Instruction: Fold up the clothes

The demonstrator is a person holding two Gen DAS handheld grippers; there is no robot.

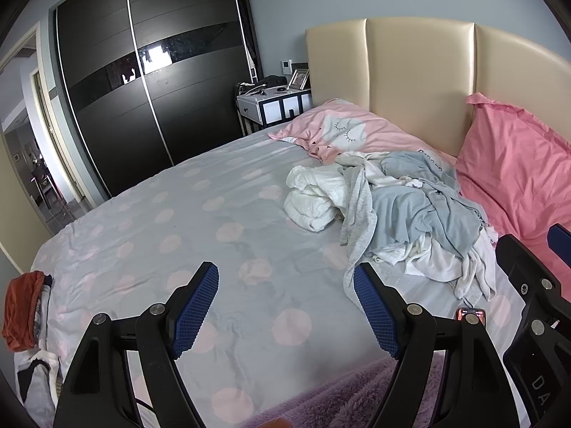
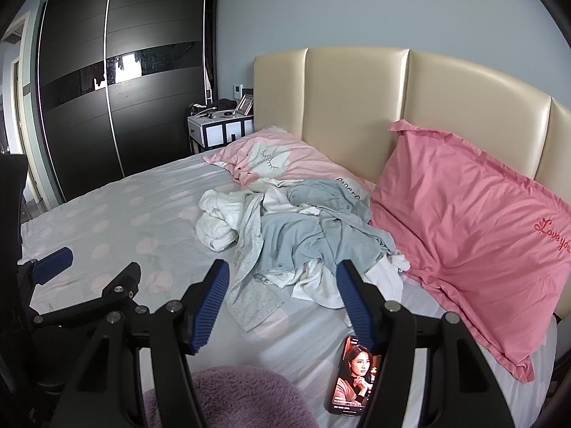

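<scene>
Grey bed sheet: a pale grey cotton sheet with faded pink dots (image 1: 200, 214) covered the whole bed and lay mostly flat, with light creases.
Headboard: a cream padded leather headboard (image 2: 357, 107) in upright panels stood behind the pillows.
Wardrobe: a dark sliding-door wardrobe with a glossy band (image 1: 142, 71) stood beyond the far side of the bed.
Pillows: a large plain pink pillow with red embroidered script (image 2: 464, 235) leaned against the headboard; a flatter pink pillow with a sleeping-face print (image 1: 342, 128) lay beside it.
Clothes: an unfolded heap of pale blue, grey and white garments (image 2: 296, 235) lay on the sheet, touching both pillows, its near edge just ahead of the right fingers.
Nightstand: a white bedside cabinet with dark trim (image 1: 274, 105) carried small clutter and a picture frame.
Blanket: a purple fluffy throw (image 2: 228, 392) lay at the near edge of the bed.
Left hand-held gripper (image 1: 285, 310): fingers spread wide over bare sheet, holding nothing, well short of the heap.
Right hand-held gripper (image 2: 282, 303): fingers spread wide, empty, pointing at the heap's near edge.
Phone: a lit smartphone showing a person (image 2: 353, 378) lay on the sheet, partly under the right finger.
Orange cloth: a rust-orange folded garment (image 1: 23, 310) sat at the bed's left edge.
</scene>
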